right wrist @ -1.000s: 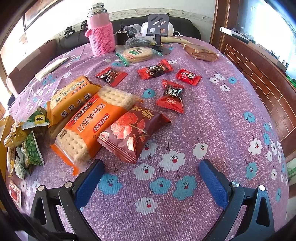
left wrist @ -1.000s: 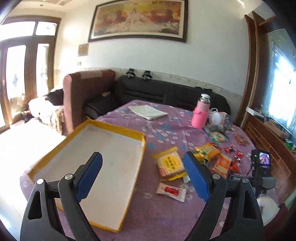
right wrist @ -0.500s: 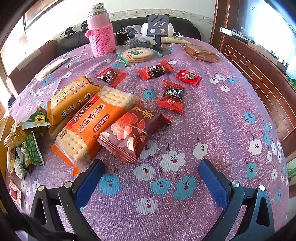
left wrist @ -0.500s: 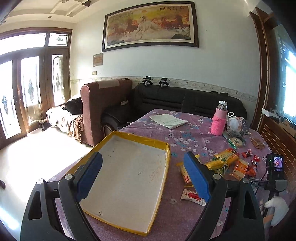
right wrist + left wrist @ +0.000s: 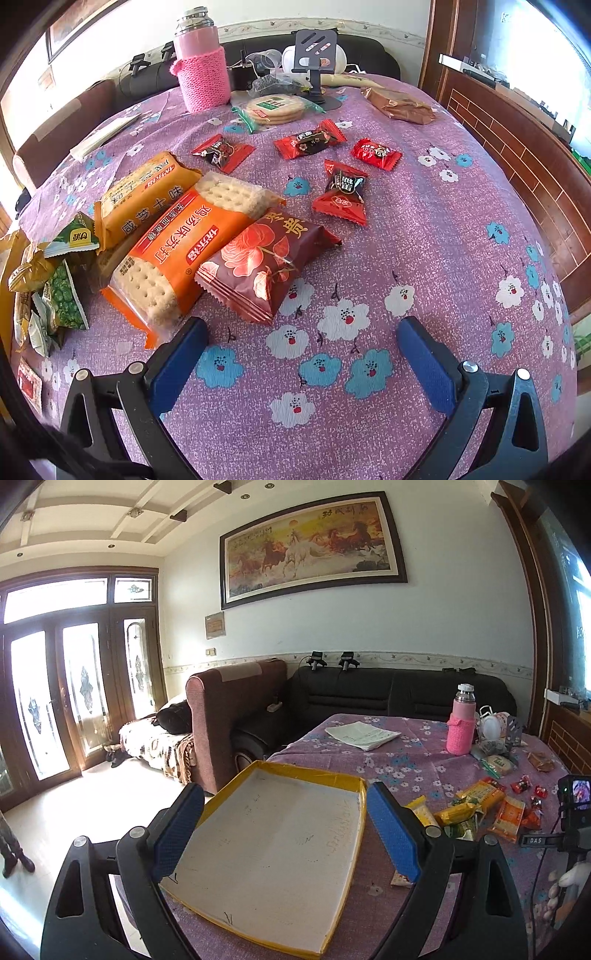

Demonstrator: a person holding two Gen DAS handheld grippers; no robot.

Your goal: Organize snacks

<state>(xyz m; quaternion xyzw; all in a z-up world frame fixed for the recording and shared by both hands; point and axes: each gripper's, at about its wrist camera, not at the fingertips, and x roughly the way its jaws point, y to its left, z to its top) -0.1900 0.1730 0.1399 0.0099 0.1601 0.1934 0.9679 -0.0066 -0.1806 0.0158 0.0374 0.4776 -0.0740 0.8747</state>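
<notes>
Left gripper has pulled up and back over the last second, jaws wide, empty; it now frames the yellow-rimmed tray, which has nothing in it. Right gripper hasn't moved, wide open, empty, hovering just short of the maroon snack pack and orange cracker pack on the tabletop. Red candies lie beyond. Nothing sorted yet; likely first pick is the maroon pack.

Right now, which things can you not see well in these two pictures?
- Left wrist view: small packet, mostly hidden behind the left gripper finger.
- Right wrist view: red sachet, cut by the left edge.
- Left wrist view: writing on the tray floor, too faint to read.
</notes>
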